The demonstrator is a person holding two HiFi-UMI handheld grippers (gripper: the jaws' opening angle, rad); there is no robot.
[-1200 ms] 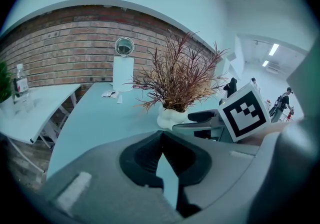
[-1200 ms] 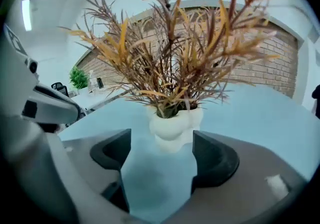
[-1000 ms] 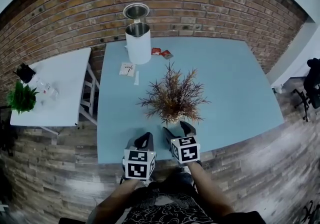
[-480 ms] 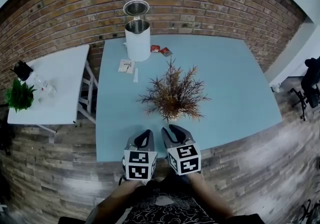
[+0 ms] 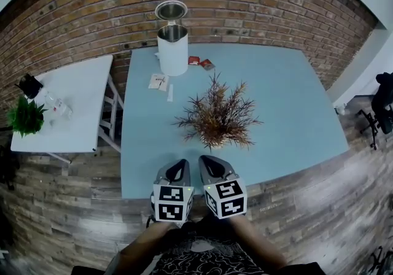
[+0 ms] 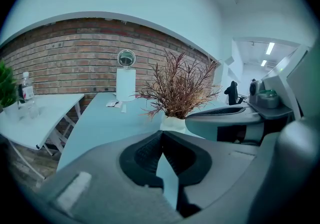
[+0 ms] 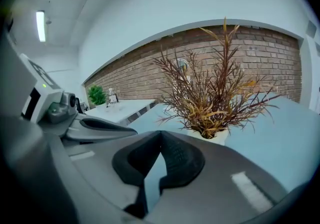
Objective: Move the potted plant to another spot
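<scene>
Head view: the left gripper (image 5: 180, 166) and right gripper (image 5: 206, 161) hover side by side over the near edge of the blue surface (image 5: 295, 102), each with its fingers pressed together on nothing. The potted plant (image 5: 216, 119) stands upright just beyond the right fingers, touching neither gripper.
</scene>
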